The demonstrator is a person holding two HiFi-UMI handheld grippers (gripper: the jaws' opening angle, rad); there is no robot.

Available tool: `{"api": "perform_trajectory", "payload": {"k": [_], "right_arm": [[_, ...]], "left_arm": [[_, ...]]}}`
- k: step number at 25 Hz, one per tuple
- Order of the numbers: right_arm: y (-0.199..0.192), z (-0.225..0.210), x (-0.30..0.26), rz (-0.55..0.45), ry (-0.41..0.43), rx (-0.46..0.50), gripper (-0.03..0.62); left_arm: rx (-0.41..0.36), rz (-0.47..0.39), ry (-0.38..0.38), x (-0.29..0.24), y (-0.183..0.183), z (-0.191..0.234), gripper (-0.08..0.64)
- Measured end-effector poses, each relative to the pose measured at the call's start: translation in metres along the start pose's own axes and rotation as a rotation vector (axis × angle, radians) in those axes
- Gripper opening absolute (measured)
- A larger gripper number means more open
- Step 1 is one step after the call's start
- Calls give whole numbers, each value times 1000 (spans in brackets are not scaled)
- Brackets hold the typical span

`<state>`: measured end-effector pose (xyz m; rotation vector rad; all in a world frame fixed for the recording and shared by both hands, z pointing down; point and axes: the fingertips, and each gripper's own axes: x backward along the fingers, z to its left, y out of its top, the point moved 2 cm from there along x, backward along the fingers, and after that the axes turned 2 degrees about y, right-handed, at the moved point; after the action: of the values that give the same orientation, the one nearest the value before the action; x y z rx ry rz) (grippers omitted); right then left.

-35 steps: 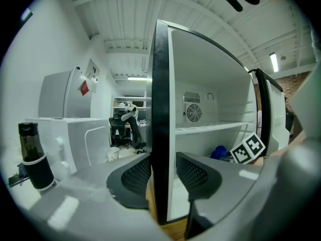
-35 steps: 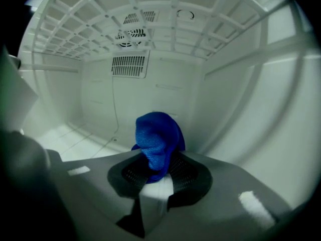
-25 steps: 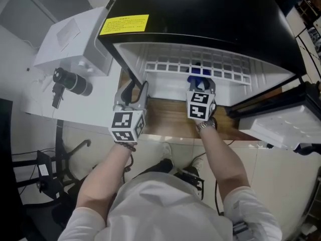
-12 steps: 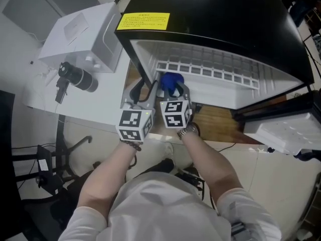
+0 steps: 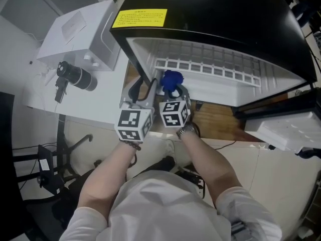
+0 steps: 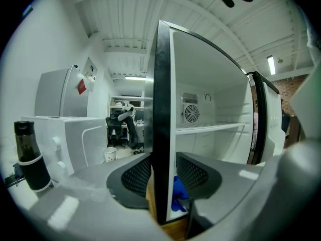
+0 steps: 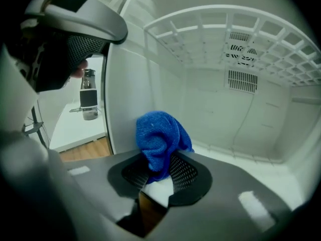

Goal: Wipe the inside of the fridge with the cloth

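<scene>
Blue cloth point(image 7: 159, 134) sat bunched up in the right gripper point(image 7: 158, 170). Its two jaws were shut on the bottom of the cloth, and the rest stuck up above them in a soft lump. The cloth was inside the fridge point(image 5: 210, 34), low down and close to the left side wall point(image 7: 125, 99). It hung just over the white fridge floor point(image 7: 261, 174); whether it touched the wall could not be told.

From the head view, the right gripper point(image 5: 173, 90) reached into the open fridge at its left end, with the cloth point(image 5: 172, 79) at its tip. A white wire shelf point(image 5: 205, 67) ran across the fridge behind it.

The left gripper point(image 6: 164, 177) was just beside the right one. Its jaws were partly open, with the front edge of the side wall point(image 6: 161, 109) between them. One pad was on the outside of the wall and one on the inside, and both looked to press on it. A bit of the cloth point(image 6: 178, 192) showed past the inner jaw.

The fridge had a black top with a yellow label point(image 5: 139, 17) on it. It stood on a wooden board point(image 5: 215, 122). A dark bottle point(image 5: 74, 78) lay on the white table point(image 5: 75, 107) to the left
</scene>
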<state>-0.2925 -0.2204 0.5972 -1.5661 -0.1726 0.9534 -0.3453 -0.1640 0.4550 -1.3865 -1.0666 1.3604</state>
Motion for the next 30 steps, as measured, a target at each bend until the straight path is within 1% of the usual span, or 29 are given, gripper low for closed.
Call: {"api": "perform_trajectory", "payload": {"k": [16, 30], "right_arm": [[-37, -74, 47, 27, -134, -54, 89], [-69, -160, 93, 68, -291, -65, 89]], "left_arm": [[7, 5, 26, 0, -1, 1, 149], [17, 17, 41, 3, -3, 0, 149]]}}
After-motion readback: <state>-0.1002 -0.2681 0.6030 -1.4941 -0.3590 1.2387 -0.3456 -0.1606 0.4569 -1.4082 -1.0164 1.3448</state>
